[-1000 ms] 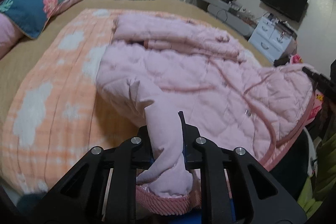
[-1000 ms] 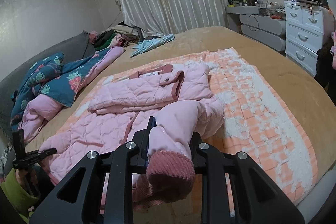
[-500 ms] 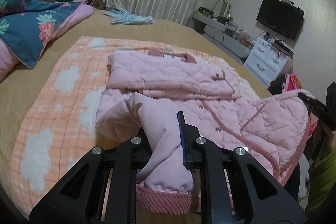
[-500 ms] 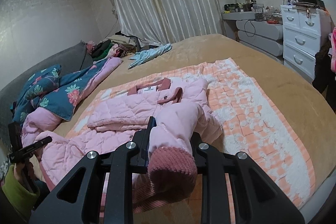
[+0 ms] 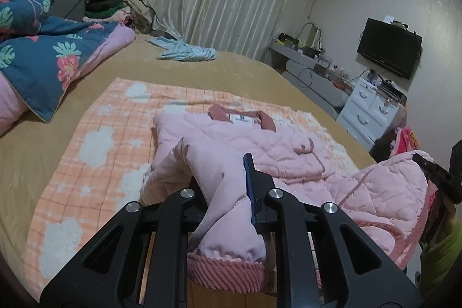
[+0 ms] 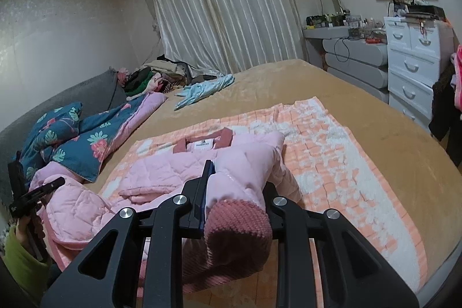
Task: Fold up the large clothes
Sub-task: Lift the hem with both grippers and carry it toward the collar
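Gripping a sleeve end each, the left claw (image 5: 223, 192) and right claw (image 6: 235, 192) are both clamped on the pale pink quilted padded jacket (image 5: 260, 146), whose body lies at twelve o'clock from each on the orange-and-white checked fleece blanket (image 5: 95, 134). Each ribbed dusty-pink knit cuff (image 6: 236, 224) bulges between the fingers, hiding the inner pads. The jacket's lower hem hangs off the bed's edge, cut off.

Orange checked blanket (image 5: 95, 140) on bed (image 6: 288, 77); floral quilt (image 5: 49, 59), wall television (image 5: 388, 48)
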Tool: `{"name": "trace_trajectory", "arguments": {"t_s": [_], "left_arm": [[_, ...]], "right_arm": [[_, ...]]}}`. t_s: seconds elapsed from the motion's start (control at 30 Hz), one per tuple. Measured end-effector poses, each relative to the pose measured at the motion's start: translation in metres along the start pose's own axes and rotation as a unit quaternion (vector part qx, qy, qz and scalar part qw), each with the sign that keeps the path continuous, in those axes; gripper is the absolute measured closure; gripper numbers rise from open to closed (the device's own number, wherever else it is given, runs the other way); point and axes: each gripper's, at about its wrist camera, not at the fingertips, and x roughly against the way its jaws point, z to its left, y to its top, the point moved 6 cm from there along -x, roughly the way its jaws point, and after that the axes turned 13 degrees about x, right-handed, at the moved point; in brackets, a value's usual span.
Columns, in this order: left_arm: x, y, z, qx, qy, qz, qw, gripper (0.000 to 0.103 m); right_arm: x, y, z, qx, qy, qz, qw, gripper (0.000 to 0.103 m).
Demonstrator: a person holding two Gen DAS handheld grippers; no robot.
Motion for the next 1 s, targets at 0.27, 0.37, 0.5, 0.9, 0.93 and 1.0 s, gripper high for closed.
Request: {"name": "trace_trajectory", "arguments": {"t_s": [0.27, 0.37, 0.5, 0.9, 0.93, 1.0], "left_arm": [[-0.009, 0.025, -0.008, -0.004, 0.005, -0.014, 0.9999, 0.093], [-0.012, 0.034, -0.01, -0.006, 0.008, -0.017, 0.9998, 0.093], [-0.015, 0.047, -0.013, -0.006, 0.011, -0.026, 0.9996, 0.093], [-0.036, 0.071, -0.013, -0.015, 0.041, -0.045, 0.998, 0.093], [-0.039, 0.072, -0.012, -0.017, 0.045, -0.045, 0.9978, 0.093], [-0.044, 0.072, -0.01, -0.019, 0.051, -0.047, 0.9974, 0.093]], "right_arm": [[-0.008, 0.022, 0.002, 0.016, -0.014, -0.016, 1.0, 0.082], [-0.012, 0.03, -0.002, 0.011, -0.017, -0.019, 1.0, 0.082], [-0.018, 0.041, -0.006, 0.01, -0.025, -0.024, 0.999, 0.082], [-0.047, 0.055, -0.014, 0.02, -0.064, -0.025, 0.997, 0.082], [-0.049, 0.054, -0.015, 0.019, -0.066, -0.024, 0.997, 0.082], [-0.055, 0.053, -0.018, 0.016, -0.071, -0.022, 0.997, 0.082]]}}
